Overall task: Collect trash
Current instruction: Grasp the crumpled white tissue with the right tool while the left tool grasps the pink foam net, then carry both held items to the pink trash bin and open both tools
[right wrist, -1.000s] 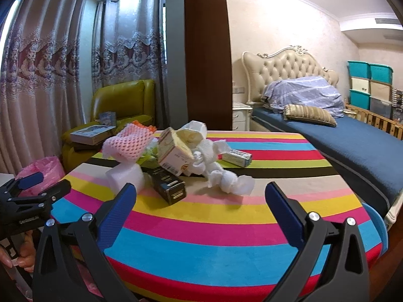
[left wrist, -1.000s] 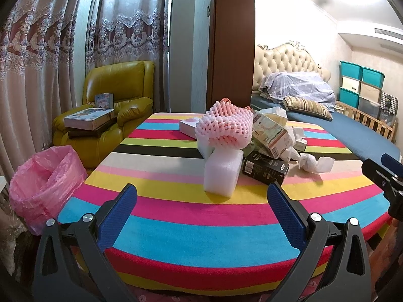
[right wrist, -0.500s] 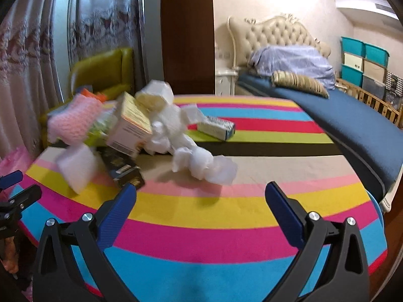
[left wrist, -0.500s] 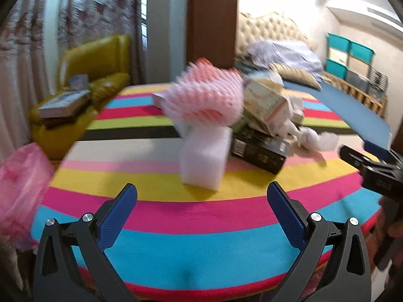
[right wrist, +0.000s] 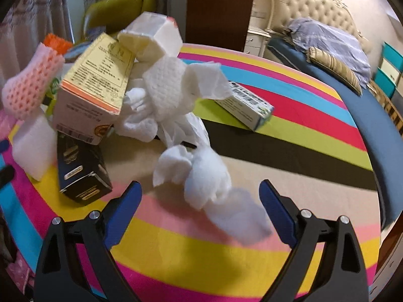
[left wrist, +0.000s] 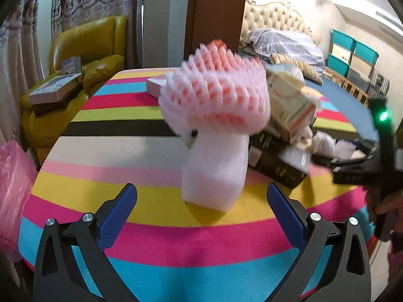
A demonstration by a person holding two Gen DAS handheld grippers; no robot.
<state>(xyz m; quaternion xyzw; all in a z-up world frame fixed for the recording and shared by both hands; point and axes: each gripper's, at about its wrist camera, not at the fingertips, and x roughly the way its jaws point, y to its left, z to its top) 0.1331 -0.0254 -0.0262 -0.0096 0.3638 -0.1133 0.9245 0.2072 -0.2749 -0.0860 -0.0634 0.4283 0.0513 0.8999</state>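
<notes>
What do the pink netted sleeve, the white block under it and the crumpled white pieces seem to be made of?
Pink netted sleeve: soft foam mesh, matte, open lattice. White block: probably packing foam, faintly glossy. Crumpled white pieces: paper tissue, embossed dots.

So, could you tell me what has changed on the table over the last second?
Both grippers came in closer and tipped down: the left gripper toward the white foam block, the right gripper toward the crumpled tissue, its jaws closing, pads not yet touching. Nothing was grasped or released. The trash pile, the striped tablecloth and the pink bag stayed put.
</notes>
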